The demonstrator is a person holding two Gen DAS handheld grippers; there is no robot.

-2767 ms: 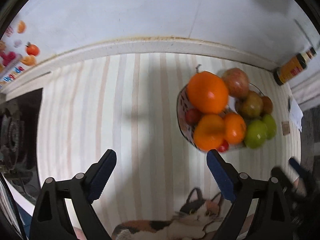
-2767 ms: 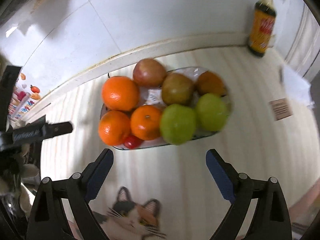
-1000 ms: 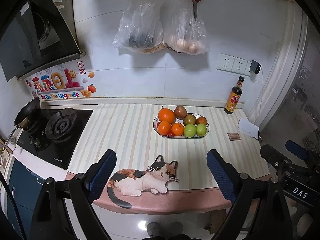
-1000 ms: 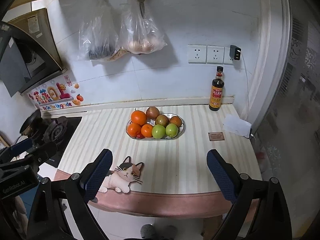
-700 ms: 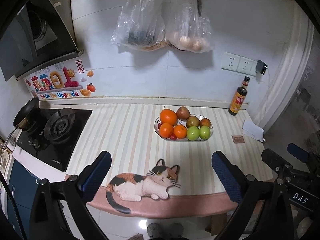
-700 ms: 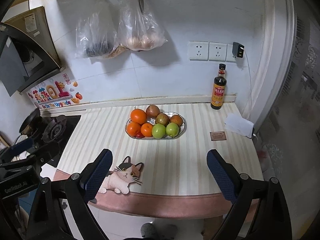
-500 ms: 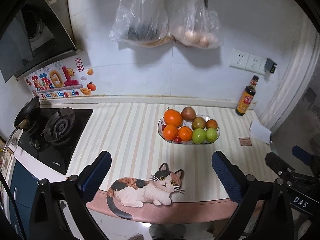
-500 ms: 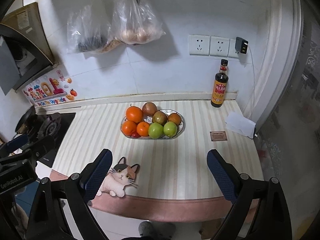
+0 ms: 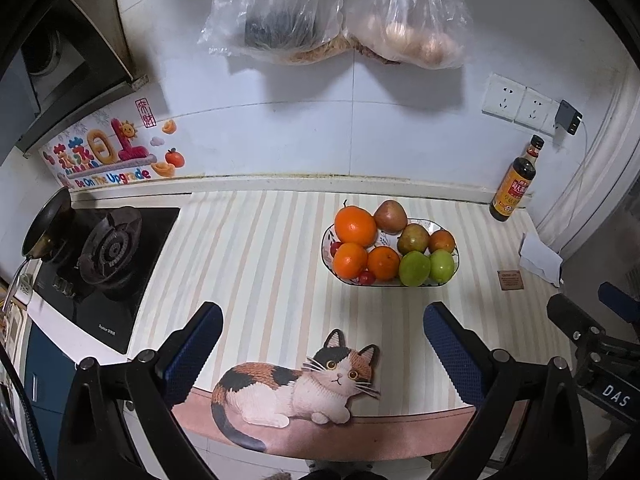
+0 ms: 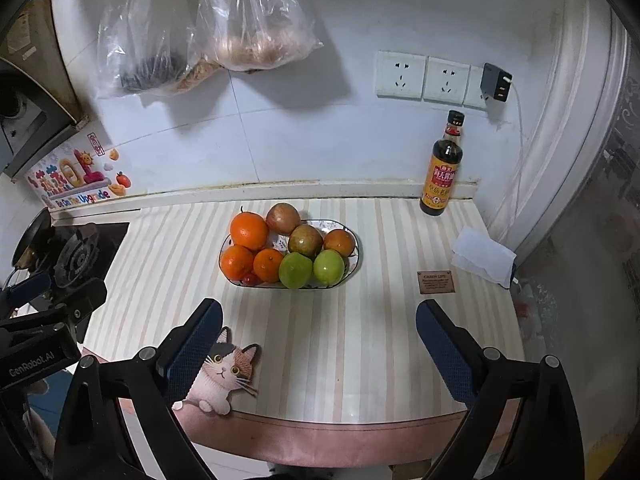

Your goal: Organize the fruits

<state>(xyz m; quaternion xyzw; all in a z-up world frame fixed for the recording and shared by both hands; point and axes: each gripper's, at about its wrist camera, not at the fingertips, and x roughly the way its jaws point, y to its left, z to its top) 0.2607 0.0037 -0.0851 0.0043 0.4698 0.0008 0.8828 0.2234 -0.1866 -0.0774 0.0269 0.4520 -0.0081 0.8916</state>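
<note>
Striped cream covering lies over the desk [image 9: 260, 264], and on it, toward the back wall, stands an oval dish [image 9: 448, 280] heaped with fruit. Three oranges [image 9: 355, 226] fill its left end with a small red fruit [image 9: 366, 277] at the front edge. A reddish apple [image 9: 390, 216] sits at the back. Two green fruits [image 9: 414, 268] lie side by side at the right front, and behind them are a brownish pear-like fruit [image 9: 413, 238] and a small orange-brown one [image 9: 441, 241].

Both tools hang above the desk's near edge, well apart from the dish. The left gripper [image 9: 318, 344] has its jaws spread wide with nothing between them, having just been opening; a cat picture [image 9: 296, 388] on the desk edge shows between them. The right gripper [image 10: 318, 340] also has its jaws spread and empty. A dark sauce bottle [image 10: 443, 168] stands by the wall to the right of the dish.
</note>
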